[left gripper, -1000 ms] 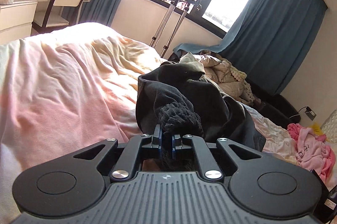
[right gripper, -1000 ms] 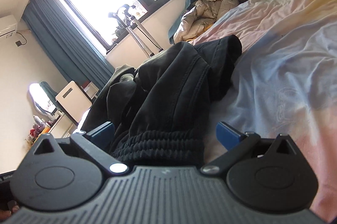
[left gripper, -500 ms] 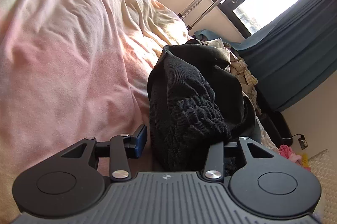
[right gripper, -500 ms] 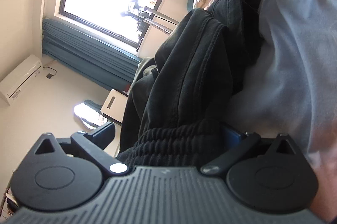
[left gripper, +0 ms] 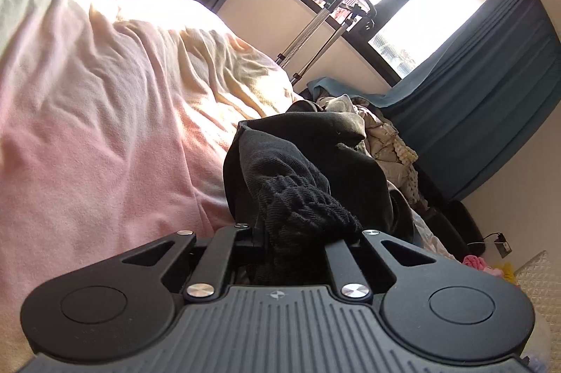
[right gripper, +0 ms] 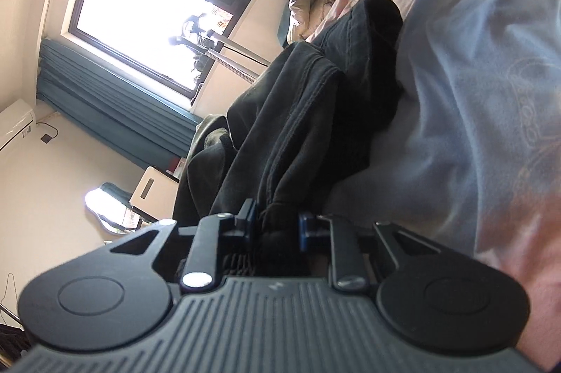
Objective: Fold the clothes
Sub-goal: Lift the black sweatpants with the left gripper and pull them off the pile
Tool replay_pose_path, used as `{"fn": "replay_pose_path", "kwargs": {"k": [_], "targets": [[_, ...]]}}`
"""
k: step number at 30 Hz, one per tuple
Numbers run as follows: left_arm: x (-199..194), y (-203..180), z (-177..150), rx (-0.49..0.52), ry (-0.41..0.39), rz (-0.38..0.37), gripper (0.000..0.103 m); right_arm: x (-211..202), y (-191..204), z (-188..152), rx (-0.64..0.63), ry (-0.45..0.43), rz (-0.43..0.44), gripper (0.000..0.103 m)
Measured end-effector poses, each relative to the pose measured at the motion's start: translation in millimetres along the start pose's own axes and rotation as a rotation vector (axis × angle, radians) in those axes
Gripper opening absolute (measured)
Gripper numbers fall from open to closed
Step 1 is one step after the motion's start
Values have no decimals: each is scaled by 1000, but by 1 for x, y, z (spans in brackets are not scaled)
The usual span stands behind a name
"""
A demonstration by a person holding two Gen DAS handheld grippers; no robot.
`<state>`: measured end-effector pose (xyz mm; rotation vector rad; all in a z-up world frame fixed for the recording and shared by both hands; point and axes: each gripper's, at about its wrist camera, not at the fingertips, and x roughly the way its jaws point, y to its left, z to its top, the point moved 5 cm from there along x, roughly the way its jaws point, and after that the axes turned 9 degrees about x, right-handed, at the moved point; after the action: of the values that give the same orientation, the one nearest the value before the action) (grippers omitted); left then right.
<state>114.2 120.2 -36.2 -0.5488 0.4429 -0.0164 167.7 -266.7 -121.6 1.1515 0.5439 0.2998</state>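
Both claws just closed, right claw [right gripper: 275,229] pinching black trousers [right gripper: 308,113]

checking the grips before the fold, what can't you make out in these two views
- Left wrist view: left gripper fingertips, buried under the black garment's ribbed band.
- Right wrist view: the garment's far end, hidden by its own folds.
- Both views: the bedsheet under the garment.

Left tool [left gripper: 280,241] clamps black trousers [left gripper: 315,169] on bed [left gripper: 105,127].
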Motion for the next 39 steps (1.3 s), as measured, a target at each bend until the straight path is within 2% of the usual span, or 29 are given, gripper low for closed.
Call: {"fn": "replay_pose_path", "kwargs": {"k": [3,7,9,11,14,16,18,21,23,26,28,31,35,36,37,38,39], "targets": [[-11,-6,49,8,-79,-38,9,-19,23,-14,13,9,61,21],[-23,-5,133,46,-180,-46,9,-24,66,-59,-6,80,150,20],[-30,-3,177,79,-230,-26,9,-8,97,-95,-17,131,206,20],[-39,-2,218,174,-305,19,9,12,135,-137,-36,206,279,20],[-45,18,271,215,-357,79,9,52,177,-192,-55,321,356,20],[-41,44,303,250,-382,161,9,80,199,-232,-61,405,394,20],[-29,77,322,269,-385,240,9,115,215,-283,-75,523,423,20],[7,134,327,265,-308,338,9,156,225,-344,-161,636,417,20],[36,171,314,254,-236,408,9,183,218,-369,-210,686,358,20],[72,219,288,222,-164,480,9,213,194,-385,-223,761,250,19],[88,244,273,233,-130,526,9,219,183,-385,-220,781,237,18],[97,264,258,226,-90,548,10,223,182,-382,-231,799,245,19],[93,266,259,227,-54,540,11,223,193,-377,-217,841,229,22],[91,265,262,226,-44,533,14,221,194,-375,-223,845,217,26],[89,263,263,225,-23,529,19,219,196,-373,-230,850,205,35],[86,261,263,223,7,538,35,216,198,-373,-254,853,196,40],[82,260,263,221,33,559,58,211,201,-370,-272,854,190,52]]}}
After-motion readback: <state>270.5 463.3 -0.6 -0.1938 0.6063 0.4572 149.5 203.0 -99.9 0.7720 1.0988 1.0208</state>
